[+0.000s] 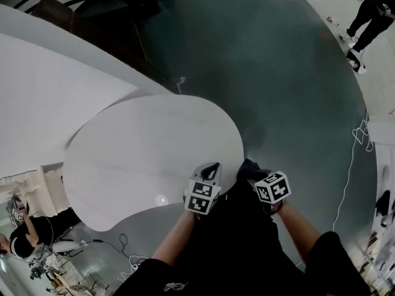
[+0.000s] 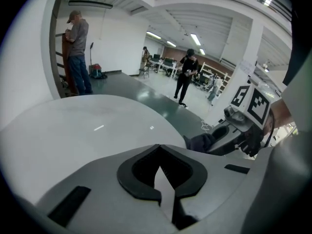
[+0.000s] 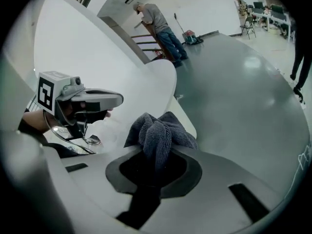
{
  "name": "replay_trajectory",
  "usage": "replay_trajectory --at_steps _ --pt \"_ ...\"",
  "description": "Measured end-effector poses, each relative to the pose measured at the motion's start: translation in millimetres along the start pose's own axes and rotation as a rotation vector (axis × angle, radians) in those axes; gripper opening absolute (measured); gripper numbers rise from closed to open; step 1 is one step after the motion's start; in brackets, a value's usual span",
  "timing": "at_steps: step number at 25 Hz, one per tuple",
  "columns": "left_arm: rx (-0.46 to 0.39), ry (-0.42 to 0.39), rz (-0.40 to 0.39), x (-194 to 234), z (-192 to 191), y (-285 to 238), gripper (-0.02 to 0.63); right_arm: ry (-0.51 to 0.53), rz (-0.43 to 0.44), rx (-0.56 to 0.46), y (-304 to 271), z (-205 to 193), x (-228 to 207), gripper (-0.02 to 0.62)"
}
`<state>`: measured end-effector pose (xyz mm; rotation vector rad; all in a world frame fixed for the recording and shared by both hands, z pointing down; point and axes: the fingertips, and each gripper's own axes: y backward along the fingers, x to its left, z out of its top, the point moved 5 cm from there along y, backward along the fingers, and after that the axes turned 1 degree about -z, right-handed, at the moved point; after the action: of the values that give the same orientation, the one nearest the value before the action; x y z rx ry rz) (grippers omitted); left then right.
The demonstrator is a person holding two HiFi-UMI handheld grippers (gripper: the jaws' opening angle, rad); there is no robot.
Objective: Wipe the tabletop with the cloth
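The white rounded tabletop (image 1: 142, 153) fills the middle of the head view. At its near edge my right gripper (image 1: 252, 172) is shut on a bunched dark grey cloth (image 1: 249, 167). In the right gripper view the cloth (image 3: 158, 133) sticks out of the shut jaws of the right gripper (image 3: 155, 152), over the table's rim (image 3: 187, 118). Whether the cloth touches the table I cannot tell. Just left of it, my left gripper (image 1: 212, 170) hangs over the near edge. In its own view the left gripper (image 2: 159, 147) has its jaws together with nothing in them.
A white curved wall (image 1: 37, 97) borders the table on the left. Dark glossy floor (image 1: 278, 73) lies beyond and to the right, with cables (image 1: 360, 131) on it. One person (image 2: 78, 52) stands at a stair, and another person (image 2: 186, 77) stands farther off.
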<state>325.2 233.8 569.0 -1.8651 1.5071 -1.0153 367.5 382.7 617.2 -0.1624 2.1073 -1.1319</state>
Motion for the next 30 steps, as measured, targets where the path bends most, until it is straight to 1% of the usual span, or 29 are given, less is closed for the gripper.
replay_trajectory --at_steps 4,9,17,22,26,30 --pt "0.012 0.021 0.020 -4 7 -10 0.008 0.007 -0.074 -0.021 2 17 -8 0.044" --pt "0.015 0.018 0.011 -7 17 -18 0.008 0.031 -0.159 -0.051 1 32 -10 0.044" --pt "0.014 0.011 0.015 8 34 -25 0.008 0.091 -0.329 -0.119 0 65 -18 0.044" --pt "0.001 0.014 0.021 20 45 -27 0.008 0.109 -0.389 -0.117 1 88 -22 0.044" --pt "-0.006 0.015 0.015 34 50 -26 0.008 0.111 -0.419 -0.127 -3 106 -28 0.044" --pt "-0.018 0.013 0.017 48 54 -23 0.008 0.154 -0.441 -0.126 -7 125 -33 0.044"
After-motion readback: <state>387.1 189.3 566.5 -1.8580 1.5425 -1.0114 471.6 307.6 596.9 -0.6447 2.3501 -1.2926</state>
